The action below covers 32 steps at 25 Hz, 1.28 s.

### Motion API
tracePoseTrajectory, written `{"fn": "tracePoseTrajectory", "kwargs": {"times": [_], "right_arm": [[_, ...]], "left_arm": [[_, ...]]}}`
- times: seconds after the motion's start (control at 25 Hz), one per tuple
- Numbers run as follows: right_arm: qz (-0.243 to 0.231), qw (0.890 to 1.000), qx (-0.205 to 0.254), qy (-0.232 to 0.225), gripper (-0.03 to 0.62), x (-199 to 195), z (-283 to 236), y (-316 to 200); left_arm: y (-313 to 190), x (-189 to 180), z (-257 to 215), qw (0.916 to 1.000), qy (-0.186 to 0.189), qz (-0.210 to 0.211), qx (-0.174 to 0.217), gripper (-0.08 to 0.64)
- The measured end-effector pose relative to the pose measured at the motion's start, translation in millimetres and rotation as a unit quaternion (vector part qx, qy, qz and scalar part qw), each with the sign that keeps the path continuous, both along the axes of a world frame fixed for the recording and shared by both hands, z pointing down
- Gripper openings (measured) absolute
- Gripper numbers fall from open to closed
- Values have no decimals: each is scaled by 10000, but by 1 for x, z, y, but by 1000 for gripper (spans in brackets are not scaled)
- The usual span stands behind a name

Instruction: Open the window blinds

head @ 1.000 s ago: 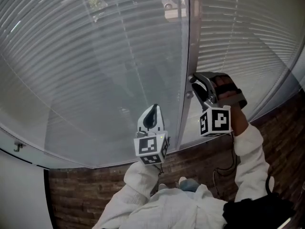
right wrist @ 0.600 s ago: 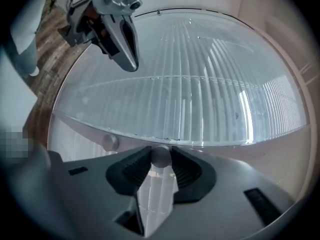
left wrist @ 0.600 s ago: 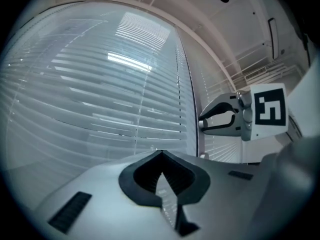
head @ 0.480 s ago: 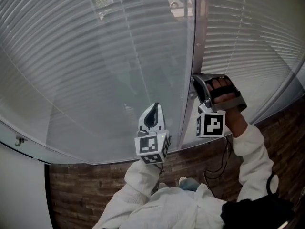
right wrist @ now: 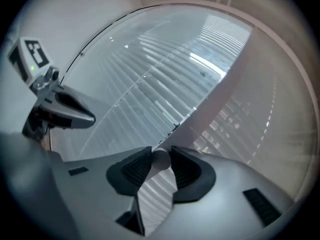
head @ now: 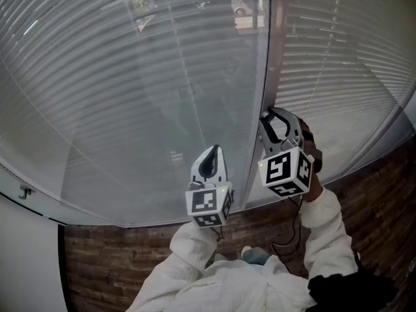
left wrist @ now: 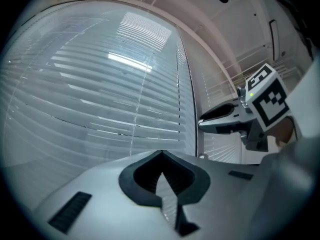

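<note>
Blinds (head: 117,96) two, wand (right wrist: 160,160) one

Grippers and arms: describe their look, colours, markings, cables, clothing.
Both the left gripper and right gripper have pale grey shells with black ribbed pads, each carrying a white cube with black square markers. A dark cable hangs from the right one, whose jaws have just been closing on a pale rod. The sleeves are white.

I'm standing in some indoor room, possibly an office: wide slatted blinds (head: 130,77) are hanging above a brick wall (head: 130,252).
</note>
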State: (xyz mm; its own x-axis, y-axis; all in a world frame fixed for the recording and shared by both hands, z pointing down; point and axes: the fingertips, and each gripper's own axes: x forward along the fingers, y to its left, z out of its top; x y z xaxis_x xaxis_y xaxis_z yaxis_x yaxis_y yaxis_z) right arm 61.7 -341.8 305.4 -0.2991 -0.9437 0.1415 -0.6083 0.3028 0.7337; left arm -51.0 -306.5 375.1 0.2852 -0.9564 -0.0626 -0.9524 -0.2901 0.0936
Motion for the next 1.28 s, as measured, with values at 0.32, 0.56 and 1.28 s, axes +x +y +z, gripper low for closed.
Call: {"fn": "tracePoseTrajectory", "kwargs": {"times": [0.32,0.56,1.28], "right_arm": [[54,9667,-428,-2523,132,9,-5,-4],[130,9431,-539,-3277,132,14,-3,-5],[-53,8186,-914,-5671,132,25,-5,-7]], "left_arm": [[1,6,4,9999,-23,77,-82,-3],[5,-2,1,10000,-1,16,-49,-3],[11,-12,-1,10000,-59,12,-26,-3]]}}
